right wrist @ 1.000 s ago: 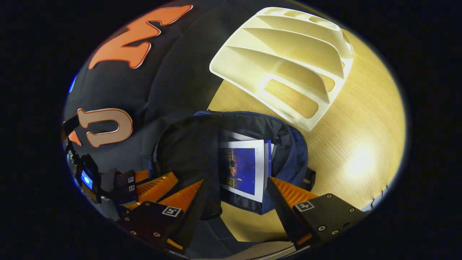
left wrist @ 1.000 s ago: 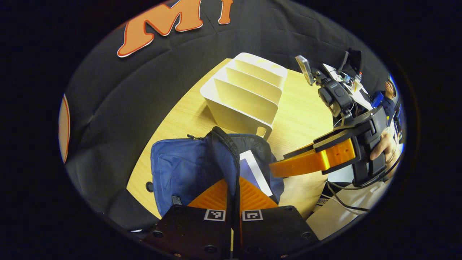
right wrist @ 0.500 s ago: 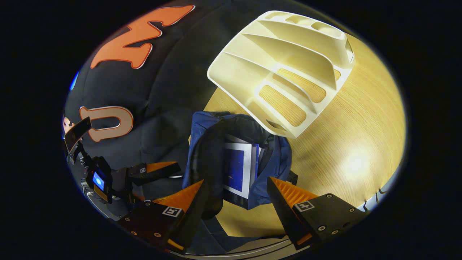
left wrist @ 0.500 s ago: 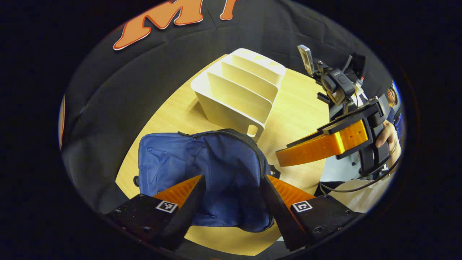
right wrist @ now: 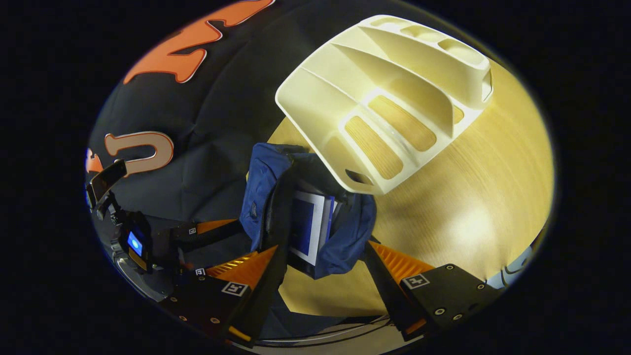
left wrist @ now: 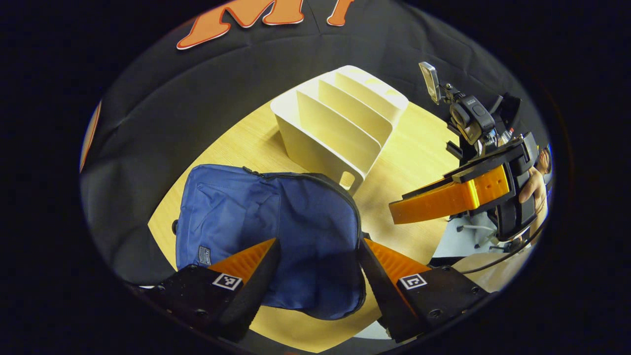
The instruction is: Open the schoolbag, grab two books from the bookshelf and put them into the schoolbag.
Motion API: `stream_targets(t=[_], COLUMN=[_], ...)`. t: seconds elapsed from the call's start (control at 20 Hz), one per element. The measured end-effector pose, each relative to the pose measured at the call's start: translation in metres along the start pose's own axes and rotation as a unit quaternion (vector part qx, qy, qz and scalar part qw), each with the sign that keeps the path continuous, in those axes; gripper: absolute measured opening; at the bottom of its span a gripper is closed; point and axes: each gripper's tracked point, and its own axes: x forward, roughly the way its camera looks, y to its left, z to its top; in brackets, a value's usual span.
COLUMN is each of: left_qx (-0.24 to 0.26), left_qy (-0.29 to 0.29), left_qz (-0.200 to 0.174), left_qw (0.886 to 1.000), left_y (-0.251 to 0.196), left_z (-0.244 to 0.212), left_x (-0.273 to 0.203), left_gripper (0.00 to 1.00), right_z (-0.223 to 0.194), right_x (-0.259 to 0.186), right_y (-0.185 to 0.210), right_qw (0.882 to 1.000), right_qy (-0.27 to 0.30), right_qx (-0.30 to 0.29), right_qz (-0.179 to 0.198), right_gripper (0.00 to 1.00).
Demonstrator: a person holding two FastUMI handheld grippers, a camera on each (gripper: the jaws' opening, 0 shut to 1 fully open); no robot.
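I think I am at the very end of the job. The blue schoolbag [left wrist: 268, 231] lies on the wooden tabletop [left wrist: 419, 158], and the white bookshelf [left wrist: 340, 121] stands just behind it at about 1 o'clock, with nothing in its slots. In my right gripper view I look into the bag's open mouth, and a book [right wrist: 308, 224] with a blue cover and white edge is inside. There seem to be more pages behind it, so I guess both books are in, but I cannot be sure.

My left gripper [left wrist: 318, 268] hangs over the near end of the bag. Its fingers [left wrist: 251, 261] are spread wide and hold nothing. My right gripper [right wrist: 320, 273] is also wide and holds nothing, with the open bag between and beyond its fingers.

If both books are in, I only need to lift both hands away without snagging the bag. If I want it tidy, the next move is to find the zip pull at the rim and draw it along.

The left gripper view shows the bag's smooth blue outside with its zip line and a small label, and my right gripper off at 3 o'clock, held in a hand [left wrist: 532, 185]. The right gripper view shows the inside with the book, and my left gripper down at 8 o'clock.
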Motion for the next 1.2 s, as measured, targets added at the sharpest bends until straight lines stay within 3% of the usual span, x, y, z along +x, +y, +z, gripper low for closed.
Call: stream_targets(t=[0.35,0.65,0.8,0.95,1.05,1.2], left_qx=[-0.03,-0.07,-0.087,-0.097,-0.102,-0.104], left_qy=[-0.049,-0.153,-0.218,-0.291,-0.334,-0.397], left_qz=[0.051,0.108,0.145,0.18,0.196,0.24], left_qw=[0.997,0.98,0.961,0.935,0.916,0.88], left_y=[-0.031,-0.058,-0.061,-0.067,-0.066,-0.058], left_z=[0.04,0.099,0.127,0.154,0.159,0.17], left_x=[-0.024,-0.056,-0.078,-0.109,-0.119,-0.139], left_gripper=[1.0,0.99,0.99,0.98,0.98,0.98], right_z=[0.03,0.075,0.099,0.116,0.125,0.14], right_x=[-0.053,-0.112,-0.149,-0.182,-0.201,-0.243], right_y=[-0.024,-0.023,-0.016,-0.013,0.002,0.03], right_qw=[0.999,0.987,0.973,0.953,0.936,0.902], right_qy=[-0.007,-0.073,-0.133,-0.188,-0.234,-0.319], right_qx=[-0.054,-0.142,-0.186,-0.236,-0.263,-0.29], right_qz=[-0.002,-0.011,-0.014,-0.03,-0.015,0.023], right_gripper=[0.97,0.97,0.97,0.97,0.97,0.97])
